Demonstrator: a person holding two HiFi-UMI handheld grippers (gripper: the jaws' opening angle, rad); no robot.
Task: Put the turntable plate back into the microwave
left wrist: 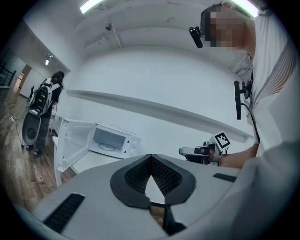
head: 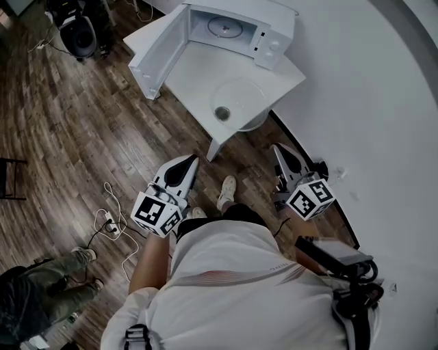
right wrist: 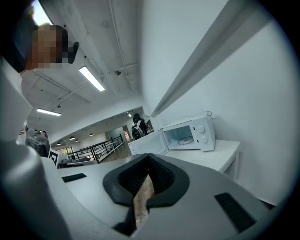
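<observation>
1. Left hand-held gripper (head: 186,163) — jaws pressed together at the tips, with nothing between them and nothing touched.
2. Right hand-held gripper (head: 278,149) — also closed tight and empty.
3. The plate (head: 239,99) lies on the counter (head: 198,75), ahead of both grippers and well apart from them. It sits just before the microwave (head: 274,20), whose door is open.
4. The plate is clear glass. Its rim is faint in the head view and cannot be made out in either gripper view.
5. Count: two grippers, one plate, one microwave, one counter.
</observation>
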